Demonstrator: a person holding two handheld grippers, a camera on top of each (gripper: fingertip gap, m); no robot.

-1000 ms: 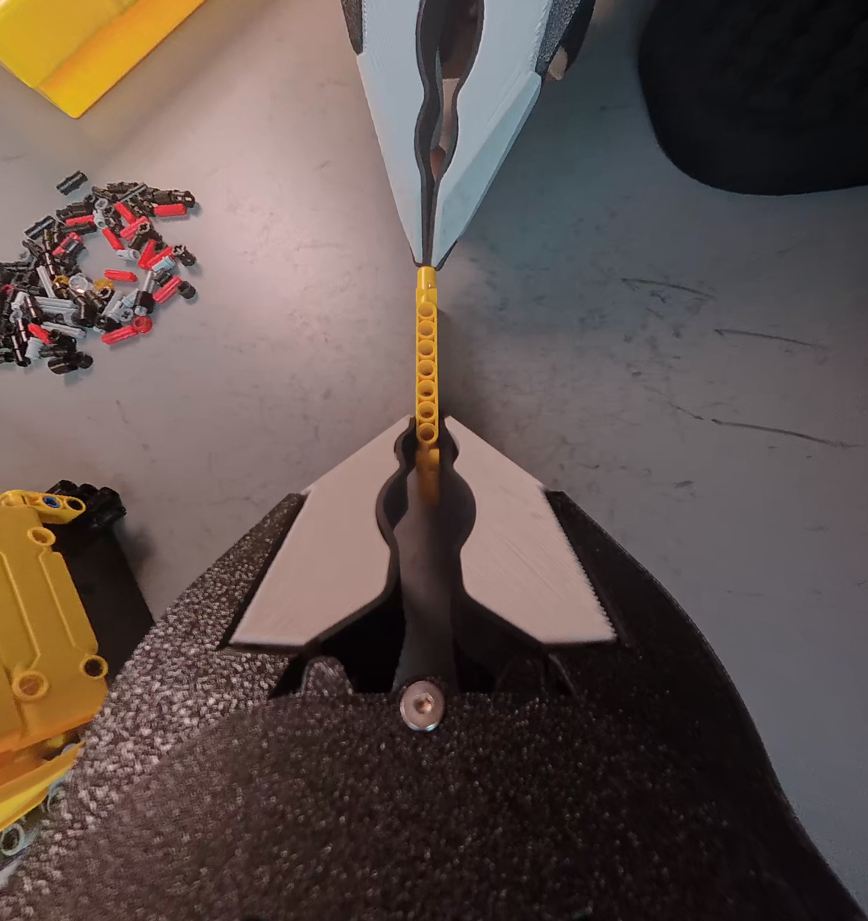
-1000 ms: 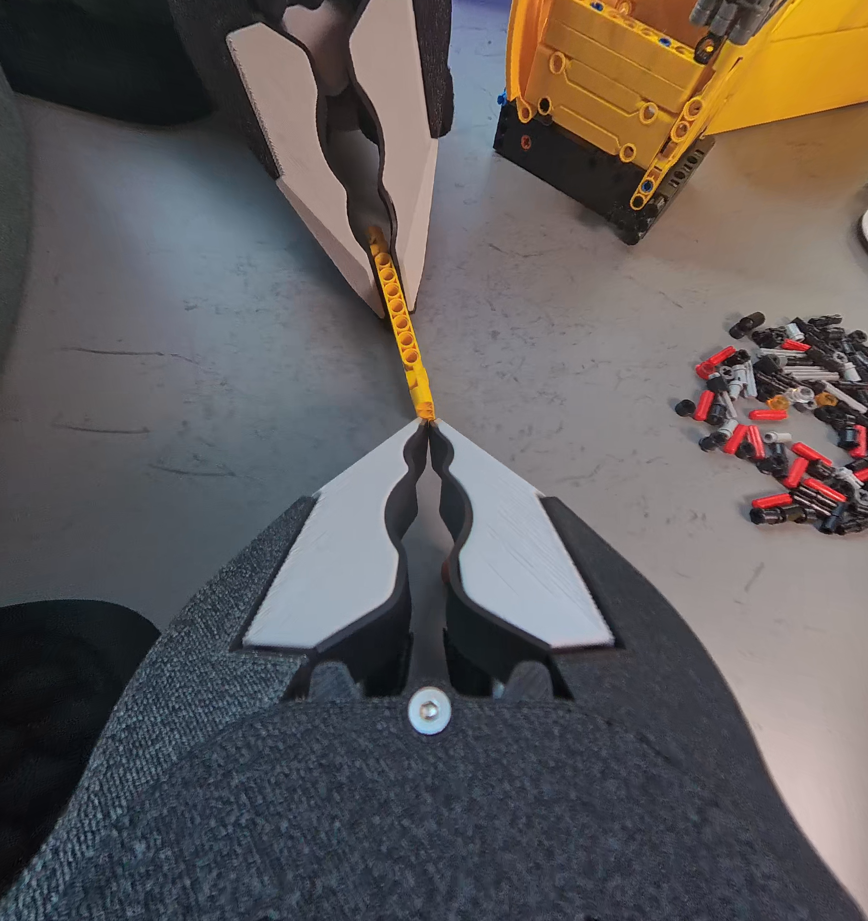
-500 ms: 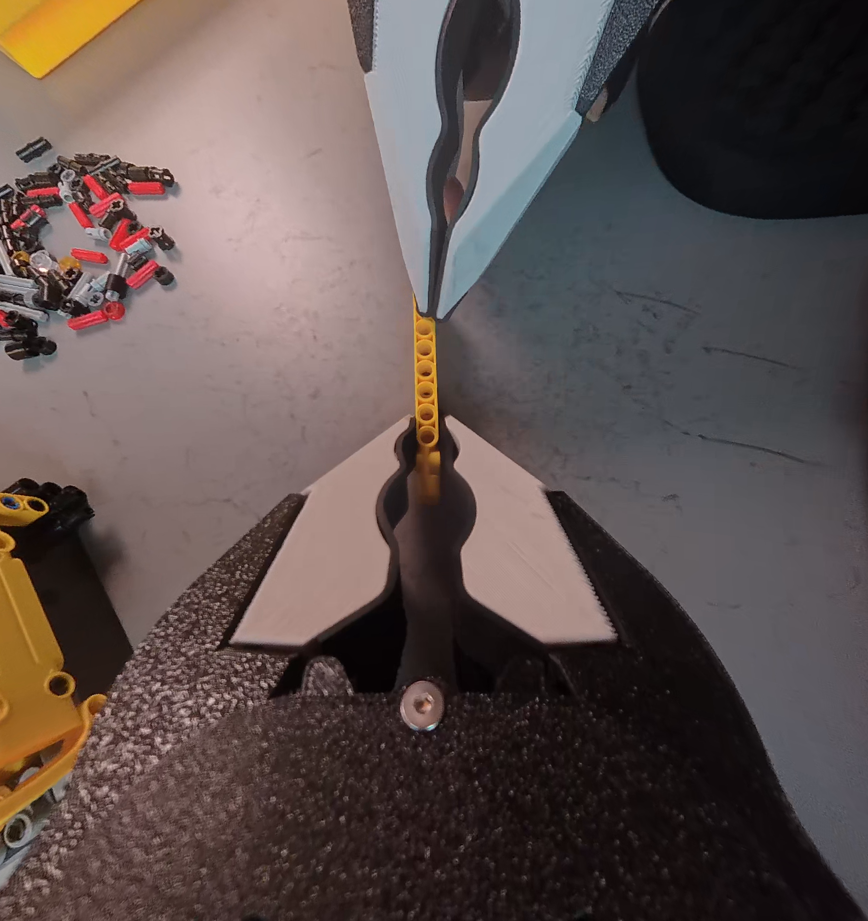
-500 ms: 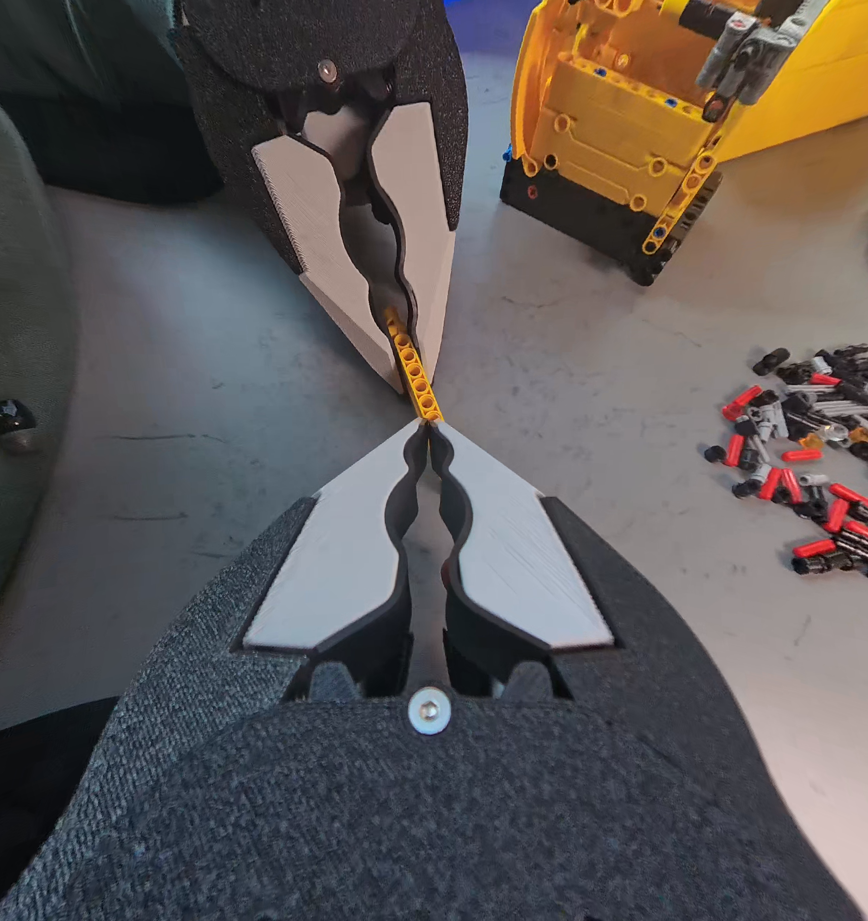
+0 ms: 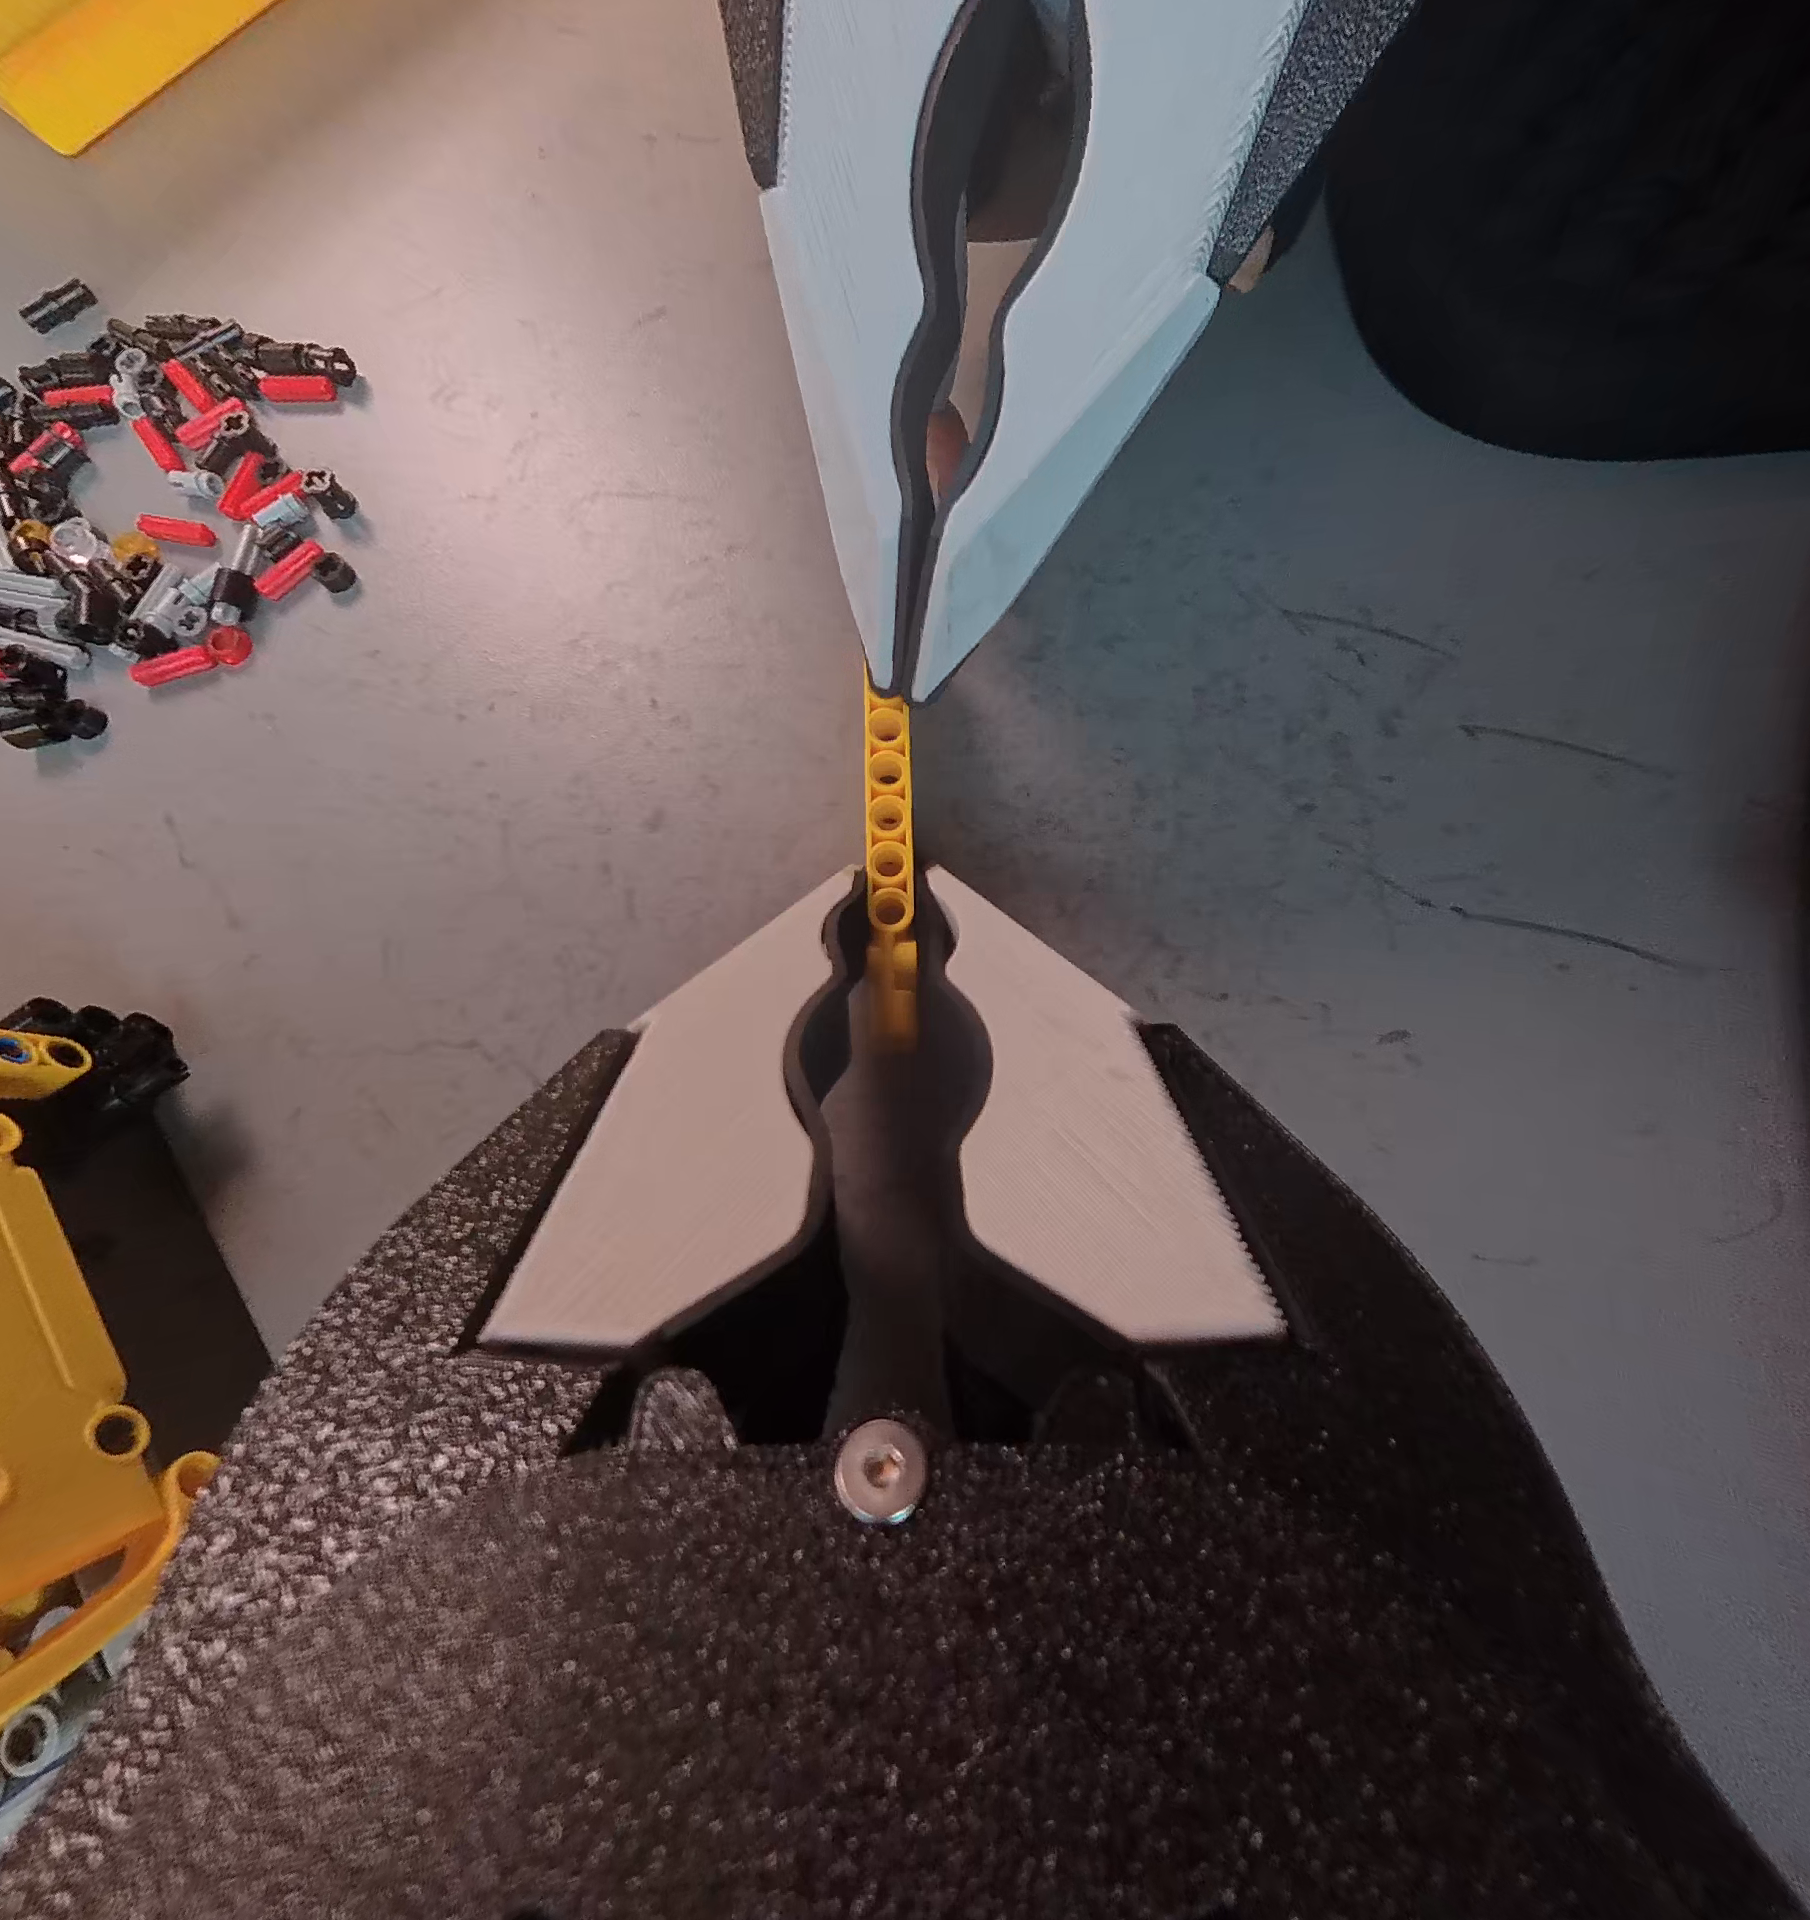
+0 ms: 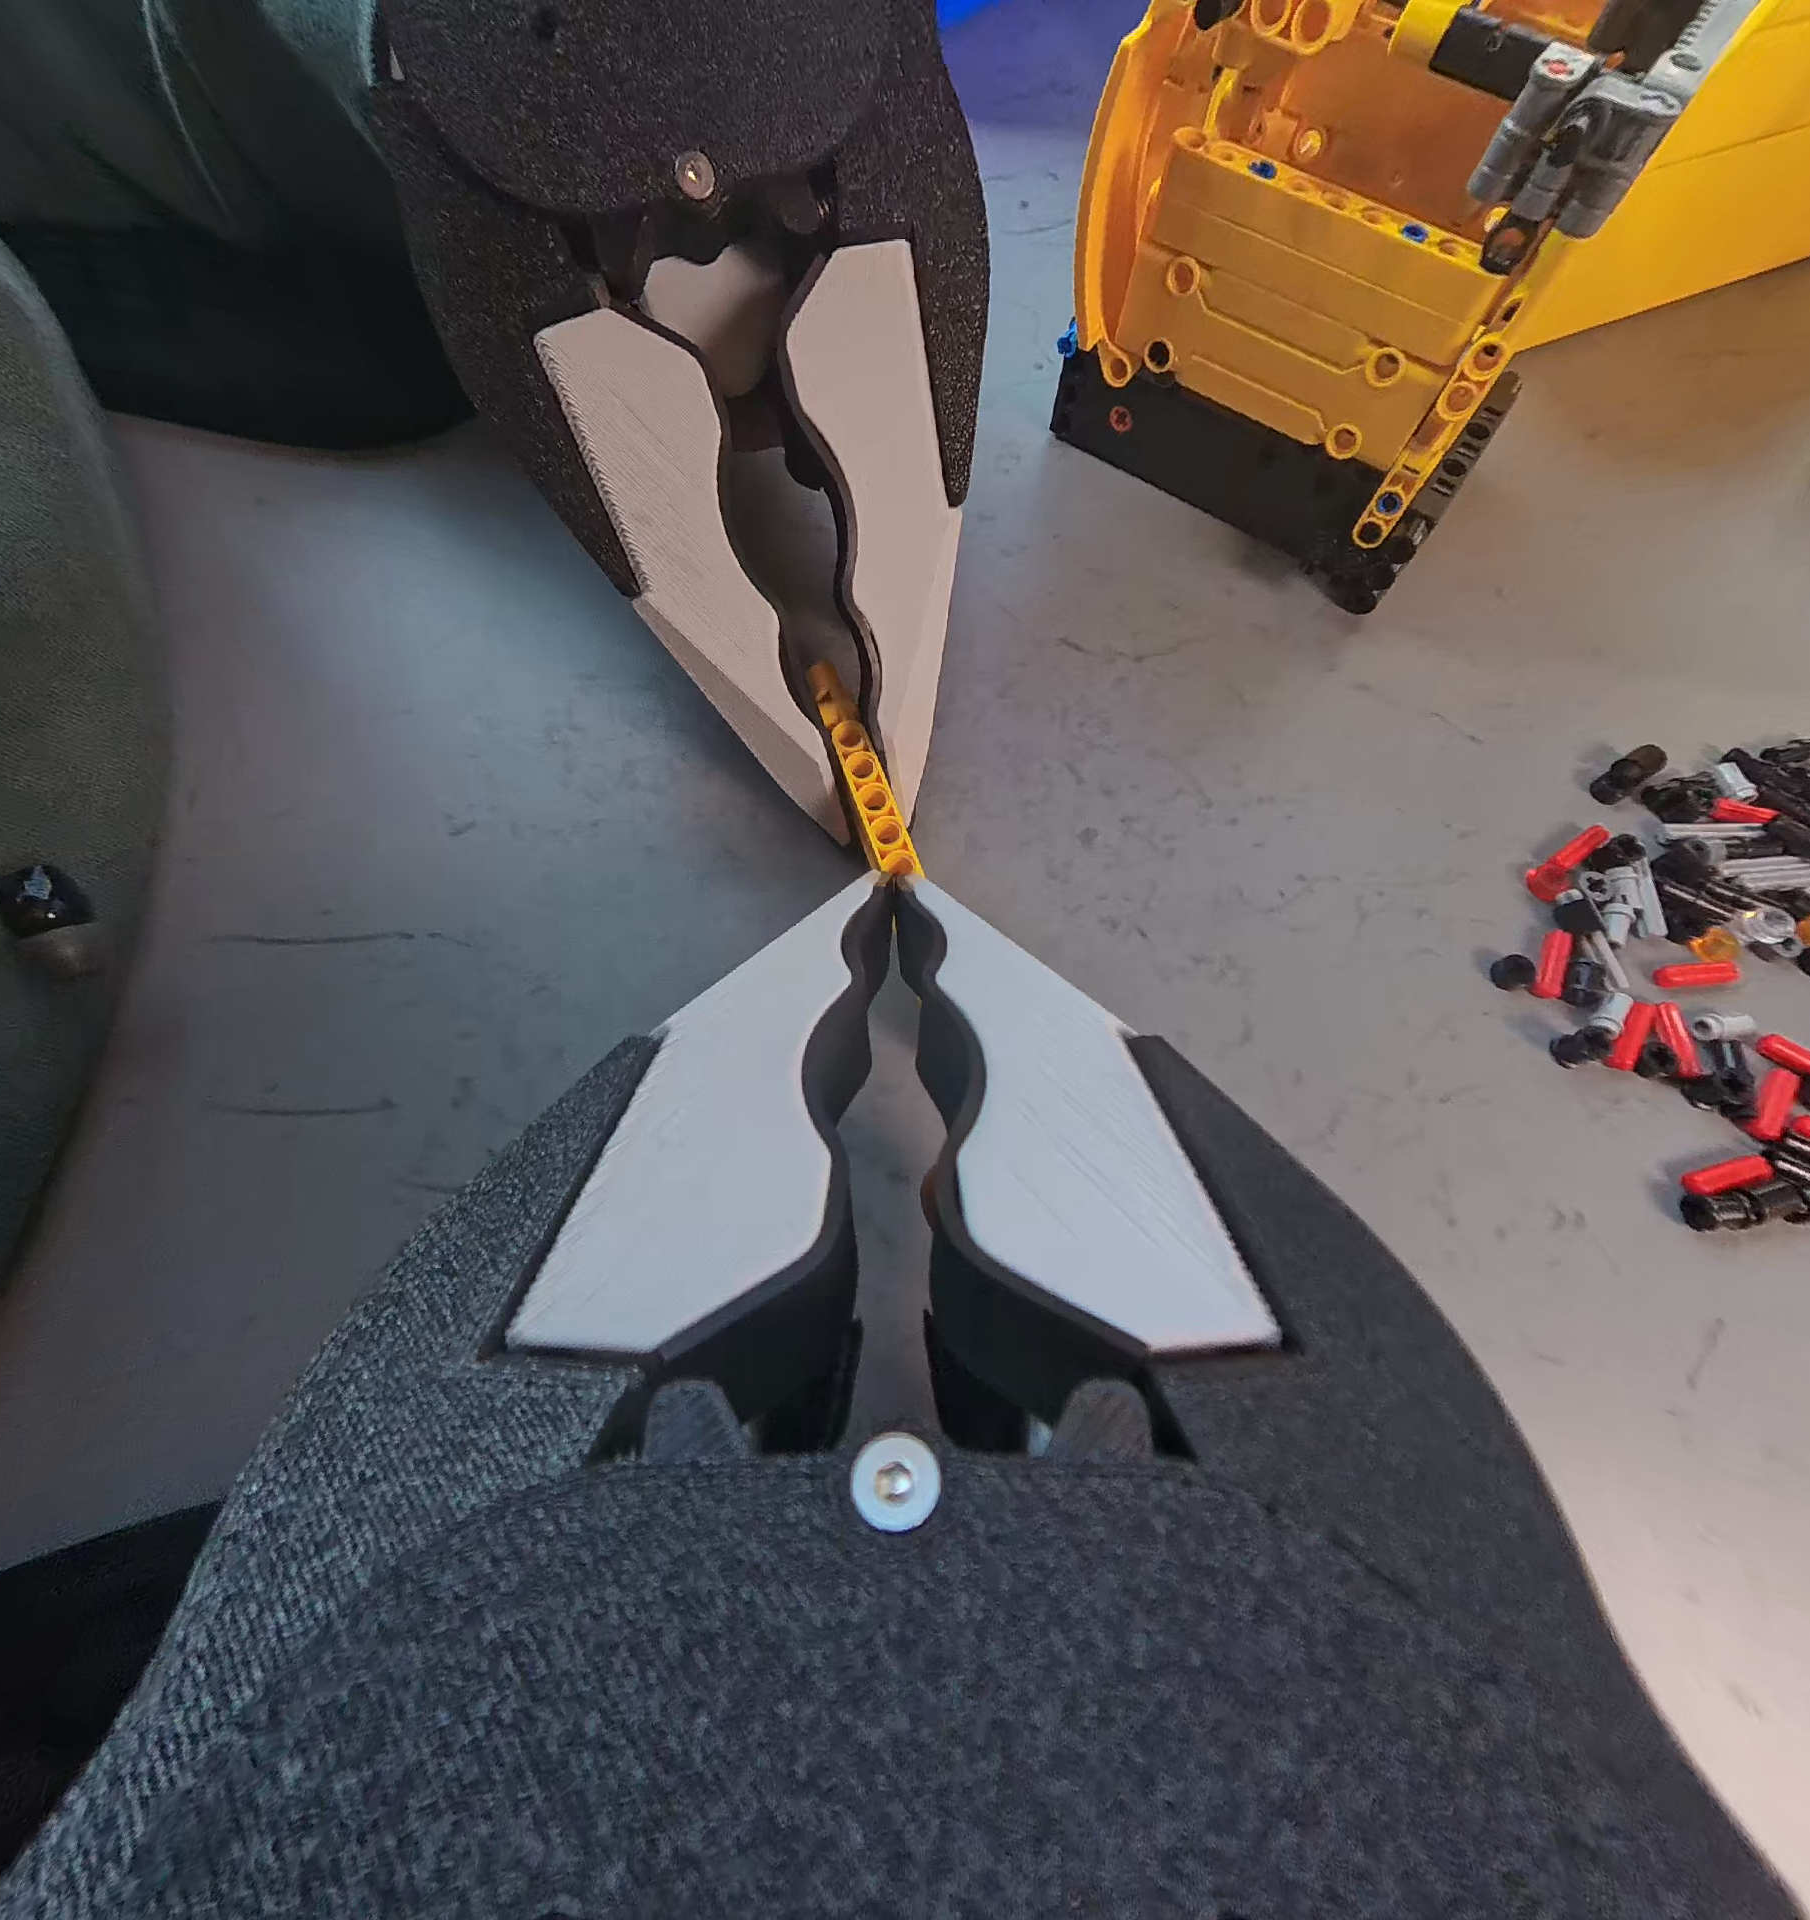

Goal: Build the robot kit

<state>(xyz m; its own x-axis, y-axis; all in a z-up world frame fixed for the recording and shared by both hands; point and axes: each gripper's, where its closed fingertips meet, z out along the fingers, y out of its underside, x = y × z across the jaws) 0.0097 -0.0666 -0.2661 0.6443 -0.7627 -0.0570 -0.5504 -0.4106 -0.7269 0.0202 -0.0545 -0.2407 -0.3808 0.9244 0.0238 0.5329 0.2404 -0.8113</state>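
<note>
On the left of the left wrist view a heap of small pins (image 5: 142,530), red, black and grey, lies loose on the grey table (image 5: 527,831), with part of a yellow model (image 5: 28,1382) below it, cut off by the edge. In the middle the left gripper (image 5: 893,902) pinches one end of a thin yellow beam with holes (image 5: 888,800), held in the air above the table; the right gripper (image 5: 906,686) comes from the far side, pressed together on the other end. In the right wrist view the same right gripper (image 6: 893,881) nips only the very tip. The beam looks light, stiff and smooth (likely to pivot in so small a hold); a firmer hold would sit farther in. How deep the beam sits in either gripper is hidden. A dark rounded shape (image 5: 1607,208) at right is too dim to name.
</note>
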